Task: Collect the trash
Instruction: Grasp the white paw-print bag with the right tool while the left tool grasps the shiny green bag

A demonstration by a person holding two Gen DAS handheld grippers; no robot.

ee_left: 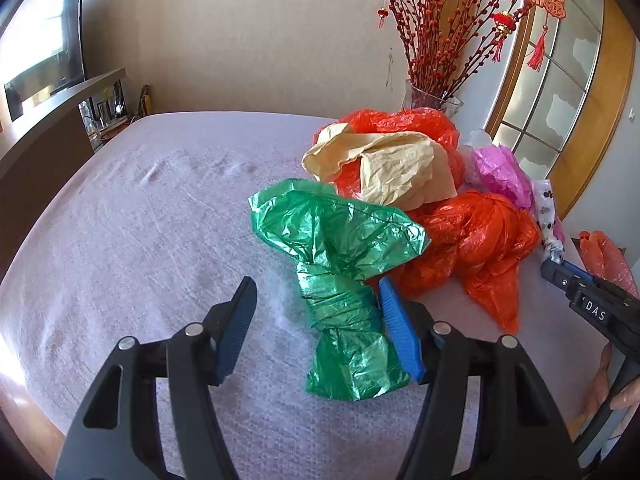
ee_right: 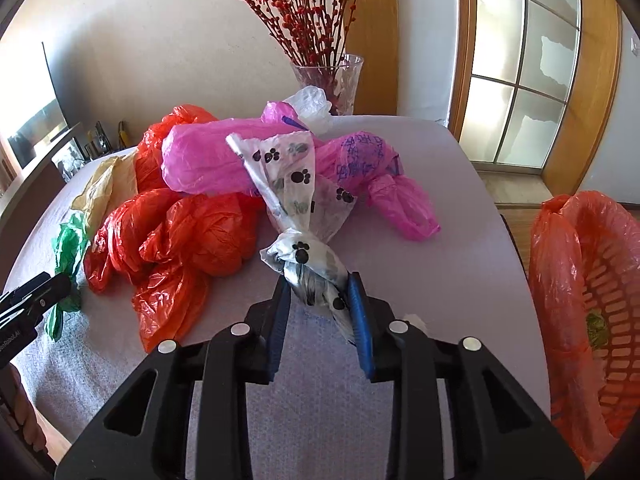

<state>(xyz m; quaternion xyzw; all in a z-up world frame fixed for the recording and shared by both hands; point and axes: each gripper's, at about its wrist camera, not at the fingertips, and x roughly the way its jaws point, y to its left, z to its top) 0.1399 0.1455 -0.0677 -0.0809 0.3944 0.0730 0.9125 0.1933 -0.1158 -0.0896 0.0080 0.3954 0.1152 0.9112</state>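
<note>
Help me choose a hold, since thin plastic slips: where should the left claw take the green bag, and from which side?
Grip the green bag at its twisted narrow waist, where the plastic is bunched thick. Come from the near side, over the table, as the left claw already stands: open, the waist by its right finger. The flared top would likely slip.

The worktop (ee_left: 140, 220) wears a pale lilac cloth. On it lie a shiny green plastic bag (ee_left: 340, 264), orange-red bags (ee_left: 472, 236), a tan crumpled paper (ee_left: 384, 168) and a bright pink bag (ee_right: 216, 156) with blue print. A white bag (ee_right: 296, 192) carries black paw prints. Beside the worktop, an orange slotted basket (ee_right: 600, 280) has an orange liner. Red berry branches (ee_right: 304, 8) stand in a clear vase (ee_right: 340, 80). Both black grippers carry blue pads (ee_left: 400, 332).
</note>
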